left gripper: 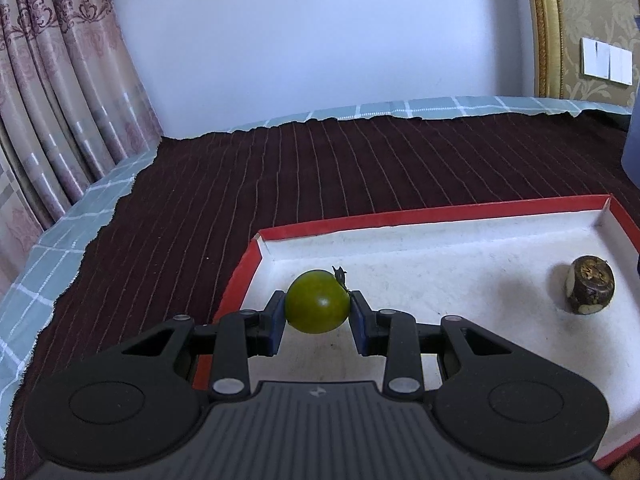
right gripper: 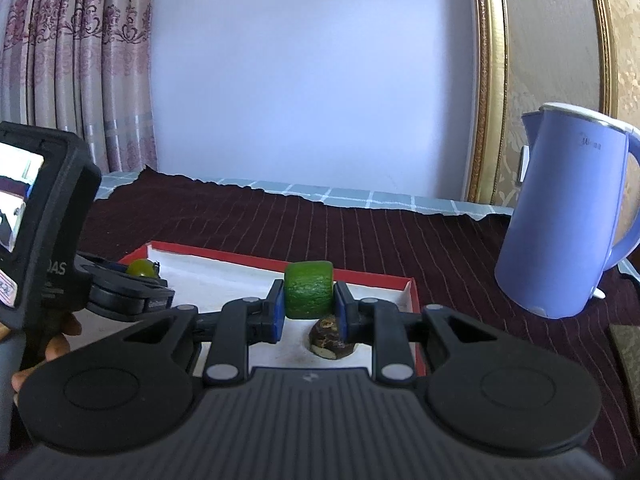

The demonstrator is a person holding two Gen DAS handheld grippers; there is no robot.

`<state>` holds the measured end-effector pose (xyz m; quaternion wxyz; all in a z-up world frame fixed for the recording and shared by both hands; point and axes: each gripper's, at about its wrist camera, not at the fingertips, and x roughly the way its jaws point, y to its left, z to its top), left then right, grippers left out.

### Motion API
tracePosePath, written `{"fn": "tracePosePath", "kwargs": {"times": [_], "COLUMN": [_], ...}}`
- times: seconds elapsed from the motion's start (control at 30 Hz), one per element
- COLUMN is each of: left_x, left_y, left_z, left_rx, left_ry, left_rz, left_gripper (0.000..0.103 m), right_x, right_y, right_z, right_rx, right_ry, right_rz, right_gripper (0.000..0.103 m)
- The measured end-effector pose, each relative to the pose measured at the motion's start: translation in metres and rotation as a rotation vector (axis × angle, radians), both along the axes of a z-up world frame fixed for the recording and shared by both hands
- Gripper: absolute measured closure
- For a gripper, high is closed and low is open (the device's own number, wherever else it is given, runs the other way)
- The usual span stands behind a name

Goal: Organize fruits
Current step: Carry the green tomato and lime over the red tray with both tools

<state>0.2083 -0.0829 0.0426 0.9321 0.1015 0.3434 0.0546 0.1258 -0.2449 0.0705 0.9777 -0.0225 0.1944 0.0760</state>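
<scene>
My left gripper (left gripper: pixel 318 307) is shut on a smooth round green fruit (left gripper: pixel 317 301) with a small dark stem, held just above the white floor of a red-rimmed tray (left gripper: pixel 452 211). A brown, rough fruit (left gripper: pixel 590 290) rests near the tray's right wall. In the right wrist view my right gripper (right gripper: pixel 309 300) is shut on a wrinkled green fruit piece (right gripper: pixel 308 294), hanging over the same tray (right gripper: pixel 408 292), with the brown fruit (right gripper: pixel 330 340) just below and behind its pads. The left gripper (right gripper: pixel 138 276) with its green fruit (right gripper: pixel 141 268) shows at the left.
The tray lies on a dark maroon striped cloth (left gripper: pixel 280 184) over a teal checked cover (left gripper: pixel 60 236). A lilac electric kettle (right gripper: pixel 568 216) stands right of the tray. A curtain (left gripper: pixel 60 92) hangs at the left, a pale wall behind. A person's fingers (right gripper: pixel 60 344) grip the left handle.
</scene>
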Motion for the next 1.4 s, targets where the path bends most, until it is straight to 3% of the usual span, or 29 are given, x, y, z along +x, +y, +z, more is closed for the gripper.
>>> {"fn": "tracePosePath", "kwargs": {"times": [0.9,1.4], "left_x": [0.038,0.043], "left_y": [-0.002,-0.002], "left_z": [-0.014,-0.013], "left_rx": [-0.040,-0.050], "left_ry": [0.065,0.060], "left_rz": [-0.006,-0.005], "left_gripper": [0.070,0.069], "right_x": [0.065,0.067], "right_y": [0.031,0.026], "right_z": [-0.014,-0.016], "right_rx": [-0.079,-0.056], "right_ry": [0.087,0.109], "right_rz": [0.006,-0.004], "right_gripper": [0.080,0.075]}}
